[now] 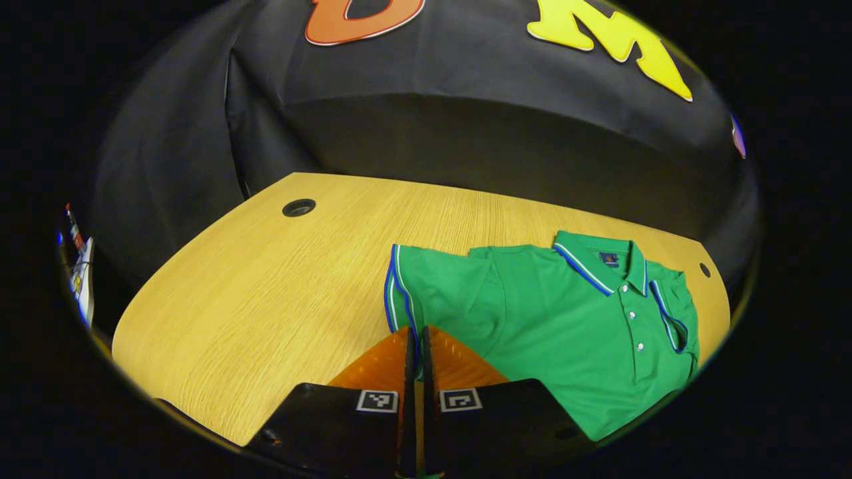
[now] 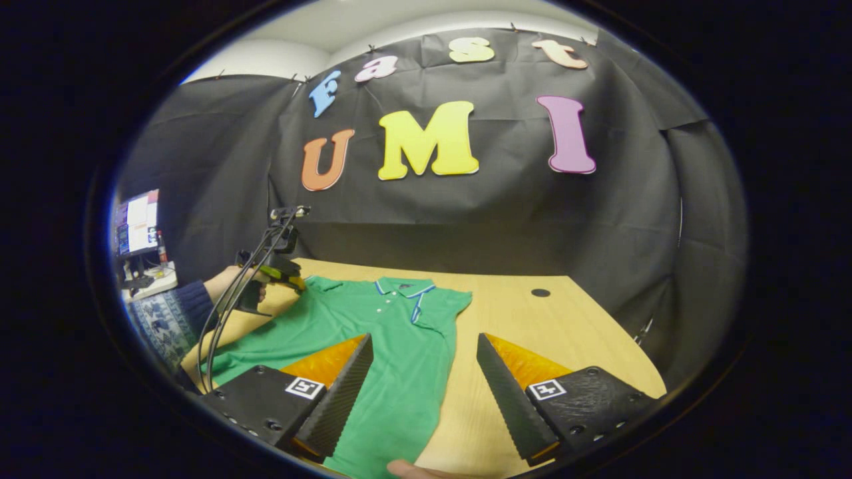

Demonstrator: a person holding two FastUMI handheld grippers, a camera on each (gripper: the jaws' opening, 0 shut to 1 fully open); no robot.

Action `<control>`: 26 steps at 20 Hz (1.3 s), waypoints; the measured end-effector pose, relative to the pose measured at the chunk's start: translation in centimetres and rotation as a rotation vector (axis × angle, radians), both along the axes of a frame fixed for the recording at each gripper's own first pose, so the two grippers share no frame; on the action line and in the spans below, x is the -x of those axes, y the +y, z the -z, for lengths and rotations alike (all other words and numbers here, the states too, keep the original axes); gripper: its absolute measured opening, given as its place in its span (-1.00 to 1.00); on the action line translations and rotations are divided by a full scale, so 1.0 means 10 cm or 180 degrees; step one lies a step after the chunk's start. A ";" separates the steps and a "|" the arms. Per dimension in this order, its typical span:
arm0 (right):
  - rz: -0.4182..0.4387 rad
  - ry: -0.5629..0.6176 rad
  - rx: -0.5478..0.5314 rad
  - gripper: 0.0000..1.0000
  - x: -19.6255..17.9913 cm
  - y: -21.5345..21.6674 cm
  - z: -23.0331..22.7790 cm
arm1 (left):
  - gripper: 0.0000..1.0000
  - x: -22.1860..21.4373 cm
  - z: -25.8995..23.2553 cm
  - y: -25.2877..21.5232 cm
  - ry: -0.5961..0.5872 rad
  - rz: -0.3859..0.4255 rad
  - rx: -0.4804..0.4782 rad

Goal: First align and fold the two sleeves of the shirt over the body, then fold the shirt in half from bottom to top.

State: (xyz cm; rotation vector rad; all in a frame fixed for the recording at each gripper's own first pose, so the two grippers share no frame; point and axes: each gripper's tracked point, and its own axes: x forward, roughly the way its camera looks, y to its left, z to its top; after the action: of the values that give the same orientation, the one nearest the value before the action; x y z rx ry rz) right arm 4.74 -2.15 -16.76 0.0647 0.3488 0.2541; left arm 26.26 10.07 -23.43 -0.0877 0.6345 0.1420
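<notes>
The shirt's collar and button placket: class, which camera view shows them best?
The left gripper view. There the collar and the placket buttons appear large and sharp on the green shirt. The right gripper view shows the collar farther off and small, its buttons barely visible.
</notes>
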 end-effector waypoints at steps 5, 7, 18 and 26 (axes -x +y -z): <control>0.0022 0.0053 -0.0032 0.91 -0.02 -0.02 0.04 | -0.79 -0.04 -0.18 -0.28 -0.0023 0.0112 -0.0184; 0.0032 0.0056 -0.0043 0.91 -0.02 -0.02 0.04 | -0.79 -0.06 -0.24 -0.42 -0.0038 0.0150 -0.0330; 0.0045 0.0063 -0.0027 0.91 -0.03 -0.01 0.08 | 1.00 0.23 -1.02 -1.39 -0.0545 0.0689 -0.0228; 0.0007 0.0063 0.0010 0.91 -0.01 0.03 0.08 | 1.00 0.20 -0.74 -1.07 -0.0431 0.0585 -0.0101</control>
State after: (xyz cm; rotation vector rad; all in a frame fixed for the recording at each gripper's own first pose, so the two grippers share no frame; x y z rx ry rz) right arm 4.80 -1.87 -17.53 0.0645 0.3688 0.2508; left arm 24.30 -0.65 -16.02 -0.0080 0.5020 -0.0313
